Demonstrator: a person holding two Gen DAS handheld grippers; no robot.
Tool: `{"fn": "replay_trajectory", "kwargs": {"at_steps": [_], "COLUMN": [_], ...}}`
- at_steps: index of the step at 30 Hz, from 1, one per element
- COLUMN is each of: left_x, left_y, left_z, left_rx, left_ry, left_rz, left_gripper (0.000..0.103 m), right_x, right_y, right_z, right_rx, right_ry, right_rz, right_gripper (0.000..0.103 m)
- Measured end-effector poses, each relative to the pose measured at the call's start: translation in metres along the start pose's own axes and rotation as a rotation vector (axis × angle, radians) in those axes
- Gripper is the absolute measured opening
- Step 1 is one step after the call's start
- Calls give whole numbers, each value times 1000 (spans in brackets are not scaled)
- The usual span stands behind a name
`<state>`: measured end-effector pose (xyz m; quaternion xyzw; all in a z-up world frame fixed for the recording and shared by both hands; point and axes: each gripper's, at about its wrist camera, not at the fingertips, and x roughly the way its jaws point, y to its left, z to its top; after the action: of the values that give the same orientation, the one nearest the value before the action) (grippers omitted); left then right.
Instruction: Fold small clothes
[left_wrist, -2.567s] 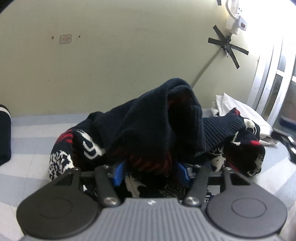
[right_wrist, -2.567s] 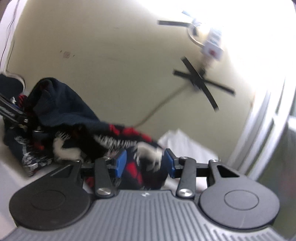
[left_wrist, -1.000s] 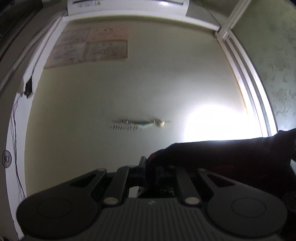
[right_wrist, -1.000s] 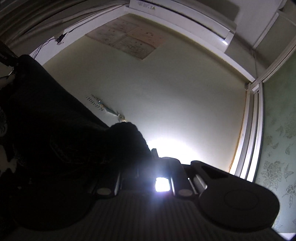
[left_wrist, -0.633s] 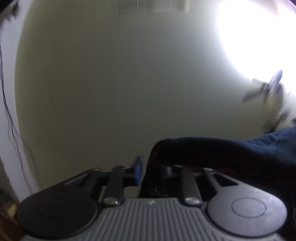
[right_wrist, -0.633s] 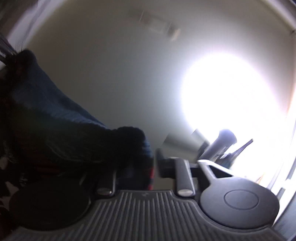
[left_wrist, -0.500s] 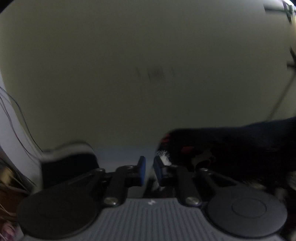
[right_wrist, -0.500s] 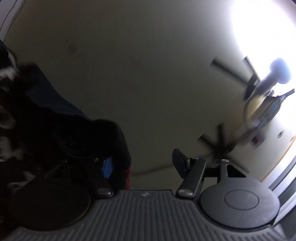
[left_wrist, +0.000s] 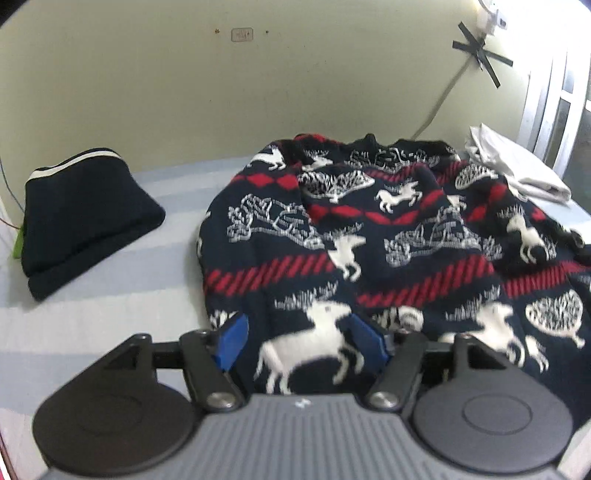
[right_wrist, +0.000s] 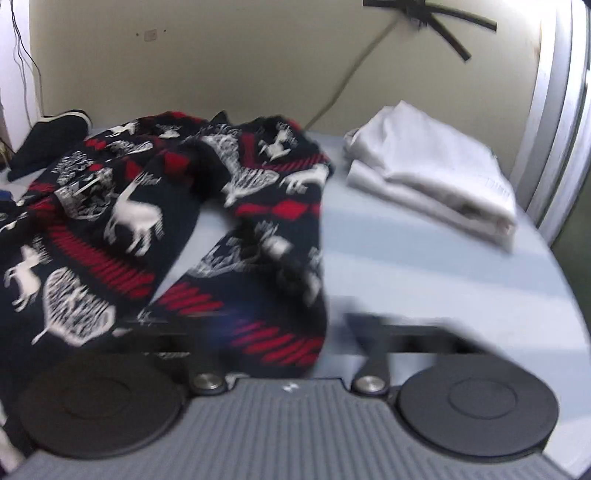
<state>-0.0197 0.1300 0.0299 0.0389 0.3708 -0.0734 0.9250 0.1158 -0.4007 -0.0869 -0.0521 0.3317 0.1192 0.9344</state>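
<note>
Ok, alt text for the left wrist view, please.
A navy knitted sweater with white reindeer and red stripes lies spread on a pale striped bed, its near hem between the opening blue pads of the left gripper. A folded dark navy garment sits left.

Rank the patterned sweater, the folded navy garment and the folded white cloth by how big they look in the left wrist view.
1. Patterned sweater, by far the largest.
2. Folded navy garment.
3. Folded white cloth, smallest, though it lies farther from the camera and partly behind the sweater, so its true size is unsure.
</note>
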Motion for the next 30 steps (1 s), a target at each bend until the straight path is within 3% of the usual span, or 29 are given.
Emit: {"fn": "replay_trajectory", "kwargs": {"at_steps": [3,5,7,8,9,10,12,16,17,18,20,21,23,24,26,28,29,30], "left_x": [-11,-21,-27,-29,-31,-31,-29,-23,-22,-22,-23,-23,-28,-31,-38,-41,-40,-42], "left_y": [0,1,4,5,8,11,14,9,10,10,9,9,11,17,38,64,79,89], "left_z": [0,-2,-5,-7,-10,-13,-21,-28,-28,-28,-26,-24,-19,-15,-3,7,11,12], "left_rx": [-3,-14,-22,-27,-32,-36,-45,-84,-99,-114,-146,-146,-132,-137,-183,-226,-272,-321], "left_ry": [-20,-39,-51,-50,-45,-36,-4,34,35,35,27,20,-12,-35,-84,-135,-132,-114], "left_rz": [20,35,57,63,64,61,50,33,12,-28,-91,-76,-13,44,165,382,520,588], "left_gripper": [54,54,57,59,63,65,70,66,56,34,7,6,6,6,5,6,7,4], "right_x": [-8,-8,0,-3,-10,-21,-35,-35,-32,-28,-13,-8,-6,0,2,1,9,12], "right_y": [10,7,-6,-11,-13,-9,5,53,66,77,93,101,114,120,129,124,121,121], "right_z": [18,34,48,56,61,62,59,31,22,13,0,-5,-9,-13,-15,-18,-17,-16], "right_rx": [-164,-345,-428,-386,-325,-259,-156,-34,-17,3,36,49,54,53,59,71,92,124], "right_ry": [-91,-159,-209,-206,-226,-258,-276,-216,-200,-180,-132,-110,-66,-49,-53,-68,-69,-67], "right_rz": [-237,-557,-836,-876,-846,-753,-521,-72,8,83,203,239,285,302,304,305,299,293], "right_gripper": [8,10,37,38,38,42,55,61,63,65,65,65,60,46,39,22,19,19]}}
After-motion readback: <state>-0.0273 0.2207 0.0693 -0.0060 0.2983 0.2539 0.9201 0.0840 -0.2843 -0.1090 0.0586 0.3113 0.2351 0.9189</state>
